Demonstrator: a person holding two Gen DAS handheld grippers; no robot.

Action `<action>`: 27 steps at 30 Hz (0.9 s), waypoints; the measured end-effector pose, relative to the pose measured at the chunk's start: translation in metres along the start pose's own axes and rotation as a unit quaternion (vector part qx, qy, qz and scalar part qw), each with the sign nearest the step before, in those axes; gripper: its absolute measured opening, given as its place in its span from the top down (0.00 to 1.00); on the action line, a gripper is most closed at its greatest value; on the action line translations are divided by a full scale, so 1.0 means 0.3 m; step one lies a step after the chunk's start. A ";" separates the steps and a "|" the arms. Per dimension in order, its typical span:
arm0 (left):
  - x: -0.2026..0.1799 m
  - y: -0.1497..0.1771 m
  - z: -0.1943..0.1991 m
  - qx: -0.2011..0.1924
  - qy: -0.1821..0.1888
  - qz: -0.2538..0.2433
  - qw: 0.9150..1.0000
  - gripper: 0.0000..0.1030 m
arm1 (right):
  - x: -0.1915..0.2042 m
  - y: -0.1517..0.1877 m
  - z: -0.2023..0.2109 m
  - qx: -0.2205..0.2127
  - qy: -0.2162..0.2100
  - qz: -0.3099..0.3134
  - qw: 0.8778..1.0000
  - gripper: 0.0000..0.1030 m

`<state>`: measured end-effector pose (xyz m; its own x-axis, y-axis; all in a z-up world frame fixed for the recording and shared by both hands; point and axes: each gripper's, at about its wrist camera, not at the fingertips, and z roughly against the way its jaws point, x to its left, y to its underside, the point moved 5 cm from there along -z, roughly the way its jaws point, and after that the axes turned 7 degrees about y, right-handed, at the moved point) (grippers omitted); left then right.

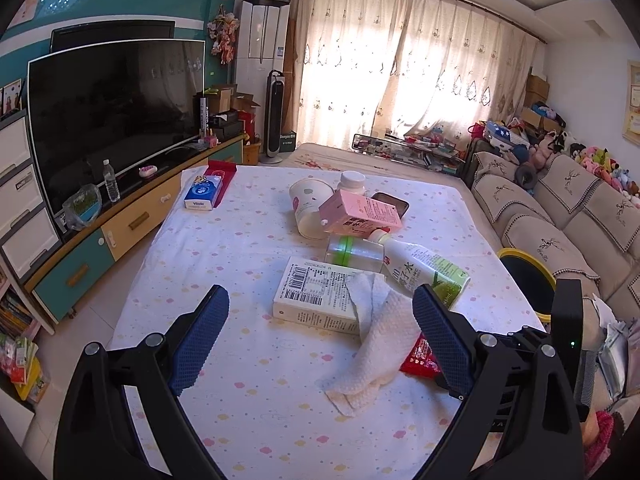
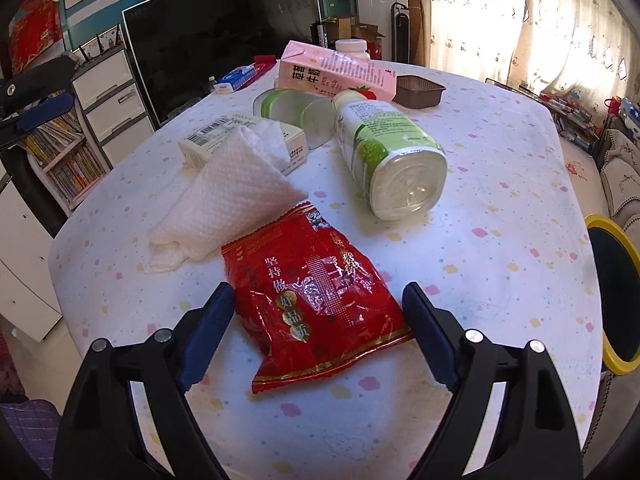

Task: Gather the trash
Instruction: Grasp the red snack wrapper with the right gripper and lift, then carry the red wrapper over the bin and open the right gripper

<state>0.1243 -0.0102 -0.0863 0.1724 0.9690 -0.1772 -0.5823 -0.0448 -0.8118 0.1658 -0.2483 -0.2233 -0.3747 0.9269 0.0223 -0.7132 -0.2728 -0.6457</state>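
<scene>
A red snack wrapper (image 2: 316, 292) lies flat on the table between the fingers of my right gripper (image 2: 320, 292), which is open; the pads stand clear of it. A crumpled white paper towel (image 2: 232, 200) rests just beyond the wrapper, draped over a white barcode box (image 2: 208, 136). A green-label bottle (image 2: 388, 152) lies on its side to the right. My left gripper (image 1: 322, 292) is open above the table, and nothing is held in it. The paper towel (image 1: 380, 340) and box (image 1: 316, 292) lie ahead between its fingers.
Further back on the flowered tablecloth (image 1: 224, 248) lie a pink carton (image 1: 360, 214), a clear jar (image 1: 352, 252), a paper cup (image 1: 308, 208), a white pill bottle (image 1: 353, 182) and a brown tray (image 2: 418, 90). A yellow-rimmed bin (image 2: 616, 292) stands by the table's right edge. A tissue pack (image 1: 204, 192) sits far left.
</scene>
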 end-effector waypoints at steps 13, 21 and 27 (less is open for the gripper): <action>0.001 0.020 -0.032 0.008 0.003 0.003 1.000 0.11 | -0.021 0.016 0.052 -0.007 -0.032 -0.024 0.999 0.75; -0.018 0.038 -0.059 0.015 0.005 -0.001 1.000 0.11 | -0.164 -0.011 0.162 -0.042 -0.011 -0.058 0.997 0.74; -0.033 0.042 -0.080 0.020 0.005 -0.002 1.000 0.11 | -0.480 -0.033 0.199 -0.052 0.074 -0.113 0.990 0.73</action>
<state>0.1343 -0.0262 -0.1080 0.1831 0.9664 -0.1803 -0.6122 -0.0314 -0.7901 0.1914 -0.3945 -0.1746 -0.1170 0.9908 0.0685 -0.7012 -0.0336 -0.7122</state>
